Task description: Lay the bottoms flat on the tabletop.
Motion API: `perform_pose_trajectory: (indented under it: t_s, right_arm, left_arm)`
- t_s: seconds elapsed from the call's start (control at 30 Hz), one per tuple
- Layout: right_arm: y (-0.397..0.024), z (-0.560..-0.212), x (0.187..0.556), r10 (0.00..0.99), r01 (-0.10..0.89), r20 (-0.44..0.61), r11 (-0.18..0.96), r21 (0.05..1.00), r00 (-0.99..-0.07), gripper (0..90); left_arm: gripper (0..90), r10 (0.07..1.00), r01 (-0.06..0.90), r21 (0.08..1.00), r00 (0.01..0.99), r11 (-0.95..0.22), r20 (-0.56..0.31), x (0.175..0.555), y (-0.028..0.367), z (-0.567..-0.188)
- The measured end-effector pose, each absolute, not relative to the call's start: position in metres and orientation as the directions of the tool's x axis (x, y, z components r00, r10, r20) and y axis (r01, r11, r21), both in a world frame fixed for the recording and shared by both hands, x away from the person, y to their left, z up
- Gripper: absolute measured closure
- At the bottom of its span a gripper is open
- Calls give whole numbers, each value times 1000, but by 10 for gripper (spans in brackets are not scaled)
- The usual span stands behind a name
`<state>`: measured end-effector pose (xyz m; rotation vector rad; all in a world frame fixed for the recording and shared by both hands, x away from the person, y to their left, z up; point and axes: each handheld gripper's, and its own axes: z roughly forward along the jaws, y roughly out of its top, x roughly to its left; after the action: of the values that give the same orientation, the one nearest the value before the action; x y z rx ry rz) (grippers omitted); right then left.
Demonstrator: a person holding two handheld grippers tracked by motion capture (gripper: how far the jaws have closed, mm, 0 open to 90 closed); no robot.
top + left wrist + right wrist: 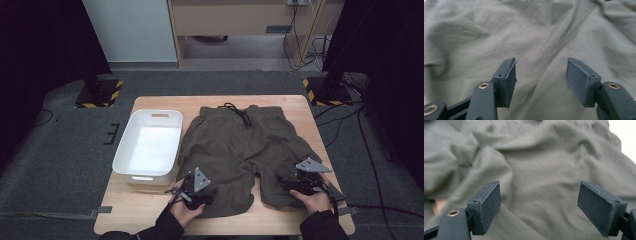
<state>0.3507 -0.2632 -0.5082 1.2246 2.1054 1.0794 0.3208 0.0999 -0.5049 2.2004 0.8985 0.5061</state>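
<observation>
A pair of olive-green shorts (240,145) lies spread flat on the wooden table (150,220), waistband and black drawstring (243,116) at the far side, leg hems toward me. My left gripper (194,192) hovers at the hem of the left leg, jaws apart; the left gripper view has wrinkled green fabric (536,42) beyond its open gripper (541,75), nothing between the pads. My right gripper (304,184) is at the hem of the right leg. Its gripper (540,205) stands wide open over the cloth (541,170), holding nothing.
A white plastic bin (149,147), nothing inside, stands on the table just left of the shorts. The table's right edge lies close beside the right hand. Grey carpet, cables and black stand bases with striped tape surround the table.
</observation>
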Motion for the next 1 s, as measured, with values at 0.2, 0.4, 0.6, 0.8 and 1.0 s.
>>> perform_pose_trajectory:
  t_s: [0.2, 0.4, 0.6, 0.8, 1.0]
  right_arm:
    - [-259, -526, 341, 856, 538, -25, 347, 768, -517, 168]
    - [-251, -533, 329, 830, 555, -16, 387, 737, -558, 96]
    - [-251, -538, 313, 814, 572, 11, 398, 717, -581, 65]
    - [-251, -535, 300, 807, 588, 30, 404, 701, -590, 60]
    - [-256, -523, 298, 816, 560, 53, 346, 753, -575, 65]
  left_arm:
    - [380, 712, 480, 670, 695, -566, 103, 319, 103, -522]
    - [366, 694, 486, 647, 714, -587, 92, 311, 116, -519]
    - [350, 694, 524, 616, 719, -588, 50, 302, 130, -517]
    - [344, 691, 544, 609, 723, -578, 11, 294, 139, -517]
    - [345, 690, 525, 647, 724, -554, 3, 298, 141, -505]
